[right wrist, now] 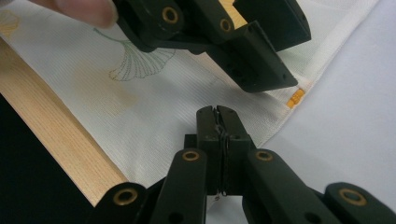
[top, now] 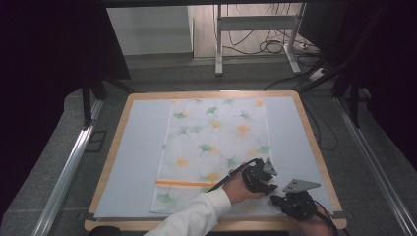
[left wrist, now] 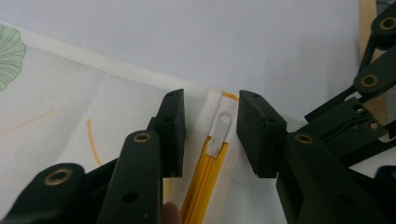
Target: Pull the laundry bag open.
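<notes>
Left hand-held gripper (left wrist: 208, 135) open astride white zipper pull (left wrist: 219, 133), right hand-held gripper (right wrist: 217, 114) closed over floral cloth (right wrist: 154, 107) corner

White woven-fabric pillowcase with green and orange ginkgo-leaf print (top: 216, 147): spread flat, lengthwise on pale grey table mat. Orange zipper (left wrist: 201, 179) along near end, closed. White plastic zipper pull (left wrist: 219, 133) lying flat at right corner, near fabric hem.

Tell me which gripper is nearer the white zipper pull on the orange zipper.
Left. The left gripper has open jaws straddling the white zipper pull at the orange zipper. The right gripper, jaws shut, sits beside it near the floral fabric bag's corner.
</notes>
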`<state>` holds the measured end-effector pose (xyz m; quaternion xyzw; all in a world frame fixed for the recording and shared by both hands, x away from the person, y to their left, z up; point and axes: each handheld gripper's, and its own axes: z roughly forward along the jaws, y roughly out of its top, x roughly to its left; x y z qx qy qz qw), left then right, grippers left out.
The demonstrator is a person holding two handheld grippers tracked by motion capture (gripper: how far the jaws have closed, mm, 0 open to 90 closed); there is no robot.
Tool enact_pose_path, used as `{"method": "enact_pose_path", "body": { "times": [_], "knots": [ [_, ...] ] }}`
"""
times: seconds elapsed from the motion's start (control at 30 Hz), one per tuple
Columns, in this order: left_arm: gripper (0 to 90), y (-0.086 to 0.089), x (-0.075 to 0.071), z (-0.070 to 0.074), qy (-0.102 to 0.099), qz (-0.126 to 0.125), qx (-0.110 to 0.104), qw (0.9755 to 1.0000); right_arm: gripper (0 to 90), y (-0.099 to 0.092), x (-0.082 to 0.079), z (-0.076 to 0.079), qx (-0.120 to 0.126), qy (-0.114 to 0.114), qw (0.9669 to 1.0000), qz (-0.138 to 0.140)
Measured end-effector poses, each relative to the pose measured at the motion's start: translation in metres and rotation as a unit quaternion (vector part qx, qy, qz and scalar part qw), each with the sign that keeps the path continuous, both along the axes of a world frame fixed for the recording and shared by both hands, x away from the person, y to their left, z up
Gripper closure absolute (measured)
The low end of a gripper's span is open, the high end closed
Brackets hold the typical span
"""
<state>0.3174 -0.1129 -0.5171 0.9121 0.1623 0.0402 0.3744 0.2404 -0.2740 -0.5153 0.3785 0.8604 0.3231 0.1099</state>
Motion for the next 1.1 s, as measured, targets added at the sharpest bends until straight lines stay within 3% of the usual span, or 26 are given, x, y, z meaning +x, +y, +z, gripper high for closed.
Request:
{"method": "enact_pose_path", "body": {
  "times": [0.1,0.27,0.4,0.6,1.1],
  "knots": [
    [64.7,-0.0015,0.0013,-0.0005,-0.010,-0.002,0.015,0.9998,87.5,-0.0002,0.0001,0.0000,0.000,0.000,1.0000,0.001],
    [65.7,-0.0042,-0.0016,-0.0013,-0.016,-0.005,0.019,0.9997,87.4,-0.0005,0.0000,0.0004,-0.001,0.005,1.0000,0.001],
    [70.6,-0.0046,-0.0010,-0.0015,-0.004,-0.004,0.022,0.9997,87.5,-0.0005,0.0002,0.0001,0.002,0.007,1.0000,-0.001],
    [78.7,-0.0039,-0.0015,0.0005,-0.004,-0.004,0.030,0.9995,87.4,-0.0005,0.0001,0.0001,0.002,0.006,1.0000,0.000],
    [84.3,0.0014,-0.0055,0.0021,-0.015,0.001,0.019,0.9997,87.3,-0.0010,0.0005,-0.0001,0.003,0.006,1.0000,0.002]
  ]
}}
